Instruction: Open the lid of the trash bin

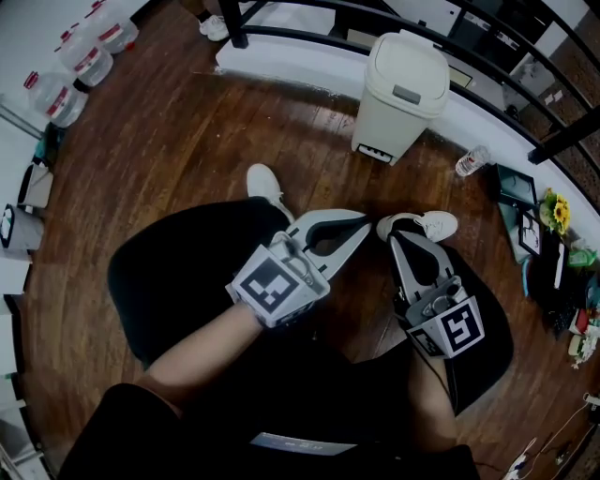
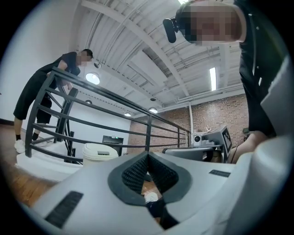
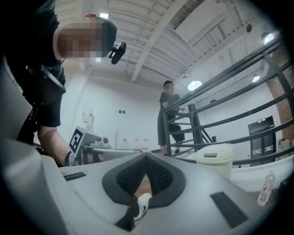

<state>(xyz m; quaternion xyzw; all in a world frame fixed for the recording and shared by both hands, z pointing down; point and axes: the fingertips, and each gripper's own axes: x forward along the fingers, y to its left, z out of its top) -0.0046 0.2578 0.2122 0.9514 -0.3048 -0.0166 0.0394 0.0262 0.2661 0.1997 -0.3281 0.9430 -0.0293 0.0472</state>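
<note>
The cream trash bin (image 1: 401,94) stands on the wood floor against the white curb under the railing, its lid down. Both grippers hover over the person's lap, well short of the bin. My left gripper (image 1: 365,223) is shut with nothing in it, its tips pointing right. My right gripper (image 1: 393,238) is also shut and empty, pointing toward the bin. The left gripper view shows the bin (image 2: 98,153) far off at lower left beyond the closed jaws. From the right gripper view the bin (image 3: 216,160) sits at right, behind the shut gripper (image 3: 147,156).
A black metal railing (image 1: 394,23) curves behind the bin. A small water bottle (image 1: 472,161) lies right of the bin. Water jugs (image 1: 82,64) stand far left. A second person (image 3: 171,117) stands at the railing. Picture frames and flowers (image 1: 555,214) line the right edge.
</note>
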